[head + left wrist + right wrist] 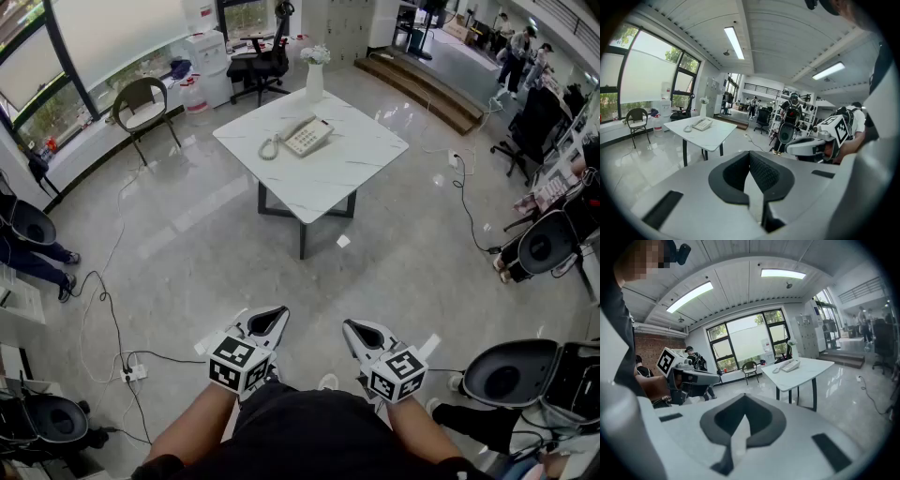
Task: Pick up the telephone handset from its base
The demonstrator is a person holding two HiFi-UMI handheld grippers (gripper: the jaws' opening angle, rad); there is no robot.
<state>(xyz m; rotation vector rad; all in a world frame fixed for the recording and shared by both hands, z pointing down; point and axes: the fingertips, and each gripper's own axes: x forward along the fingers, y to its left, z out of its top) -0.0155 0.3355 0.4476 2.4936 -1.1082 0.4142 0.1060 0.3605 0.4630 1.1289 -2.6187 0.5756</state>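
1. Chair (142,105) stands far left by the windows, well apart from the table (352,167).
2. Vase (314,84) stands upright at the table's far edge, with white flowers (316,54) in it.
3. Phone (307,137) sits mid-table, near the vase and not touching it. The handset (296,132) lies on the base, and the coiled cord (270,147) loops off to its left.
4. Left gripper (270,321) is low in the head view, close to the person's body. Its jaws are pressed together with nothing between them.
5. In the left gripper view the phone (702,123) is far ahead, up and left of the closed jaws, on the table (715,136).
6. Right gripper (362,334) is level with the left one, with a gap between them. Its jaws are also together and empty.
7. In the right gripper view the phone (790,365) is far ahead, up and right of the jaws, on the table (808,370).
8. Bare floor (187,244) lies between both grippers and the table, so the handset is well apart from either pair of jaws.
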